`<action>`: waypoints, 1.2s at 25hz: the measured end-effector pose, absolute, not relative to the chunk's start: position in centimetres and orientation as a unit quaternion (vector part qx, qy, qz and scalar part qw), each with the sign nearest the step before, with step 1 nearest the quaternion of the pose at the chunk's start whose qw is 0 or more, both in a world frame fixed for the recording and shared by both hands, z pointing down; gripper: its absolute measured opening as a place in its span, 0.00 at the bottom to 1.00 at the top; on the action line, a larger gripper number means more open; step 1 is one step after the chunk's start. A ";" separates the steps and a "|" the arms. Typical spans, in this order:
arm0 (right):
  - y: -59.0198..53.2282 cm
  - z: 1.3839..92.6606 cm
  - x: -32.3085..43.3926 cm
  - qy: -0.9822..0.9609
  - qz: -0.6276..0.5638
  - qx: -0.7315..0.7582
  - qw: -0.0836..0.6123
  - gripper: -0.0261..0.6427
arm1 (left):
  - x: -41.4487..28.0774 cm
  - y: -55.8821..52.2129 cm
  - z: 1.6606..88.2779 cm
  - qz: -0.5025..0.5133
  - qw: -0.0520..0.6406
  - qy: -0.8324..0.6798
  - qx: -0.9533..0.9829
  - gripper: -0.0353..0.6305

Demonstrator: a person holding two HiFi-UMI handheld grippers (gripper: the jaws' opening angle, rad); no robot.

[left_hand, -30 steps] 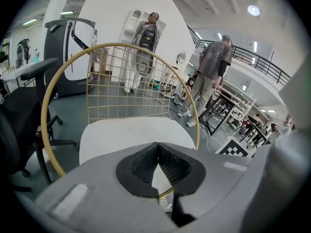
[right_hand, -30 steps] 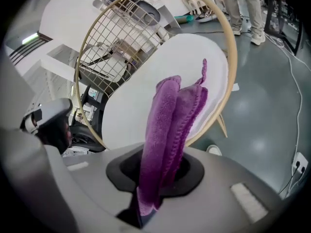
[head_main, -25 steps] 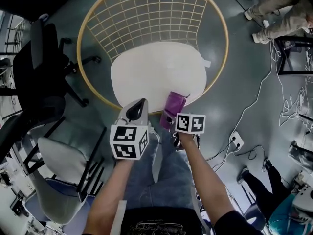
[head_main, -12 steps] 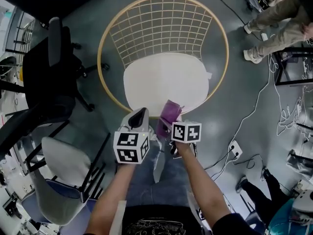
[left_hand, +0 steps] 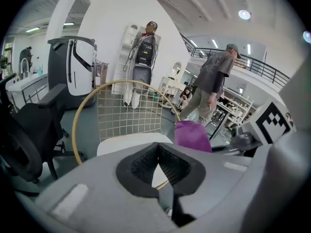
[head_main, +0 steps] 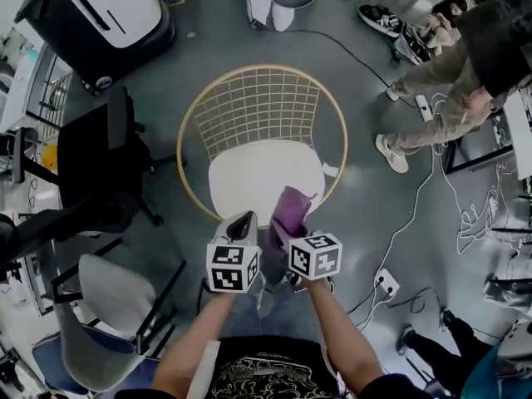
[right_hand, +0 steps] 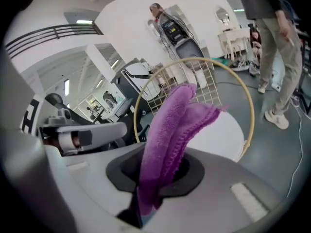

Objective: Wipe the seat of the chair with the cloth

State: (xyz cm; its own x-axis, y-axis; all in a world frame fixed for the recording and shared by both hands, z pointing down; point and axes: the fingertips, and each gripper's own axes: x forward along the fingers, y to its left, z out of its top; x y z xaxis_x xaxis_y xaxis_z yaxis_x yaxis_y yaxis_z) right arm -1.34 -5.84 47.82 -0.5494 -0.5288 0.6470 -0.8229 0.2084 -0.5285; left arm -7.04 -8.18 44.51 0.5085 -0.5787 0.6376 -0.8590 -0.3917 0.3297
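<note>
A round chair with a gold wire frame (head_main: 332, 131) and a white seat cushion (head_main: 258, 177) stands on the grey floor ahead of me. My right gripper (head_main: 291, 223) is shut on a purple cloth (head_main: 288, 209), which sticks up from its jaws (right_hand: 167, 140) just short of the seat's near edge. My left gripper (head_main: 241, 227) is beside it on the left, shut with nothing between its pads (left_hand: 158, 166). Both grippers are held above the floor, off the seat (left_hand: 129, 142).
A black office chair (head_main: 91, 165) stands to the left and a grey chair (head_main: 108, 302) at the lower left. A person (head_main: 453, 73) stands at the right. Cables and a power strip (head_main: 384, 283) lie on the floor at the right. A dark machine (head_main: 100, 15) sits behind.
The view has pulled back and up: the chair looks smaller and farther off. Both grippers with the cloth have drawn back from the seat's near edge.
</note>
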 end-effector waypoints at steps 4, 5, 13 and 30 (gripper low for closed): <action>-5.0 42.0 0.2 -0.789 0.385 0.451 0.162 0.13 | -5.1 -6.8 40.8 0.210 0.298 -0.454 0.813 0.05; -4.9 40.7 0.6 -0.797 0.368 0.451 0.159 0.13 | -4.7 -6.6 39.8 0.206 0.292 -0.460 0.813 0.06; -2.8 32.7 4.1 -0.846 0.252 0.447 0.144 0.13 | -0.5 -3.1 33.4 0.171 0.240 -0.497 0.816 0.06; 0.7 29.4 7.7 -0.864 0.192 0.446 0.137 0.13 | 3.9 0.7 30.0 0.139 0.207 -0.517 0.819 0.06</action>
State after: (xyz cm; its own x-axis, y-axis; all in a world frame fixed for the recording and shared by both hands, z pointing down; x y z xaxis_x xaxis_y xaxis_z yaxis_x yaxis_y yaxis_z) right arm 7.72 0.66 29.39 -0.5652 -0.7171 0.4079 -0.8223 0.5291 -0.2094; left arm 3.94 0.66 29.99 0.4276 -0.7885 0.4420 -0.9038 -0.3808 0.1951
